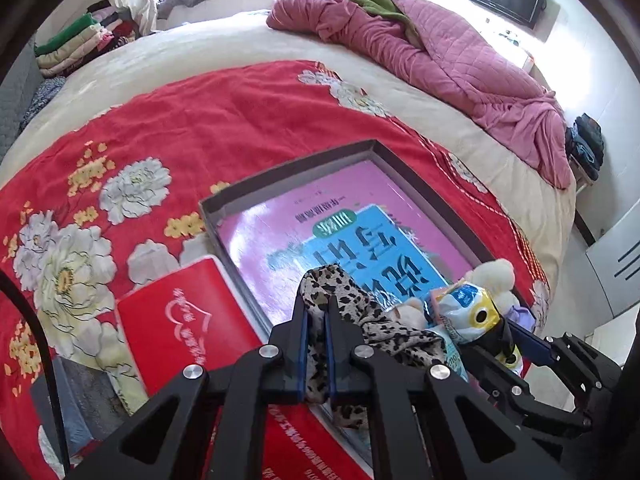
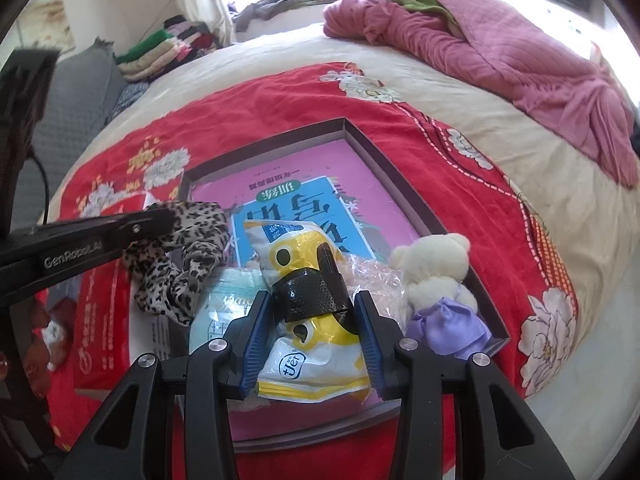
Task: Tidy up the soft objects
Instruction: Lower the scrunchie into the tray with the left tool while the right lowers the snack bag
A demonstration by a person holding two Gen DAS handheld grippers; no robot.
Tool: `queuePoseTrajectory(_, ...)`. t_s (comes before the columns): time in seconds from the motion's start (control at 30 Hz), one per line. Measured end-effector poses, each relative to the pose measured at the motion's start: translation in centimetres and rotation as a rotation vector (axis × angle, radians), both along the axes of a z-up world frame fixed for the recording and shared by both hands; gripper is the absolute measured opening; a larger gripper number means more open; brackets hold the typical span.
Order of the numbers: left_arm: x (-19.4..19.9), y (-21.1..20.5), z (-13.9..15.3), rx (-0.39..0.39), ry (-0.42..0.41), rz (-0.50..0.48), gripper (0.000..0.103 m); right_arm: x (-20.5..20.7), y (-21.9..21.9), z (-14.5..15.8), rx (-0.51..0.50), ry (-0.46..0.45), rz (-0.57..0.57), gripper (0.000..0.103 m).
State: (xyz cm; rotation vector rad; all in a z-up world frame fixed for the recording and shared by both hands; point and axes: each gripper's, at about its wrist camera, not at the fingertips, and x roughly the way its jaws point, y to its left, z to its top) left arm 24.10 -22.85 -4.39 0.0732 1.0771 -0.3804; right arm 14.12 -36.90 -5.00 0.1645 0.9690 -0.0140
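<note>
My left gripper is shut on a leopard-print cloth, which hangs over the near left part of a shallow grey box. In the right wrist view the same cloth dangles from the left gripper. My right gripper is shut on a yellow and white packet with a black mesh band across it, held over the box. A cream teddy bear in a purple dress sits in the box's right corner.
The box holds a pink and blue book, crinkled clear plastic and a pale teal packet. A red carton lies left of it on the red floral blanket. A pink quilt and folded clothes lie further back.
</note>
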Motion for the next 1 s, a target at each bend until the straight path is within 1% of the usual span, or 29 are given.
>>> queuePoseTrajectory(0.1, -0.3, -0.5, -0.2, 0.009, -0.001, -0.016, 0.007, -0.1, -0.4, 0.0, 0.025, -0.008, -0.011, 0.044)
queuePoseTrajectory(0.23, -0.9, -1.1, -0.2, 0.04, -0.007, -0.048, 0.008, -0.5, -1.0, 0.0, 0.072, -0.022, -0.026, 0.044)
queuePoseTrajectory(0.3, -1.1, -1.1, 0.0, 0.039, -0.018, -0.05, 0.008, -0.5, -1.0, 0.0, 0.07, -0.025, -0.027, 0.045)
queuePoseTrajectory(0.43, -1.1, -0.9, 0.3, 0.025, -0.005, -0.052, 0.01, -0.6, -0.7, 0.2, 0.08, -0.025, -0.02, 0.045)
queuePoseTrajectory(0.53, -1.2, -0.7, 0.3, 0.02, 0.002, -0.042, 0.011, -0.6, -0.5, 0.2, 0.067, -0.021, -0.014, 0.045)
queuePoseTrajectory(0.6, -1.3, -0.4, 0.4, 0.019, 0.002, -0.036, 0.015, -0.5, -0.4, 0.3, 0.065, -0.017, -0.014, 0.045)
queuePoseTrajectory(0.67, -1.4, -0.3, 0.5, 0.017, 0.001, -0.034, 0.024, -0.6, -0.2, 0.3, 0.06, -0.018, -0.011, 0.045)
queuePoseTrajectory(0.77, -1.5, -0.1, 0.6, 0.018, 0.001, -0.025, 0.032, -0.7, -0.1, 0.4, 0.054, -0.016, -0.008, 0.046)
queuePoseTrajectory(0.8, -1.5, 0.0, 0.6, 0.016, 0.004, -0.025, 0.032, -0.8, -0.1, 0.4, 0.052, -0.016, -0.008, 0.048)
queuePoseTrajectory(1.0, -1.9, 0.1, 0.6, 0.011, 0.01, -0.031, 0.033, -1.1, 0.0, 1.0, 0.056, -0.032, -0.004, 0.049)
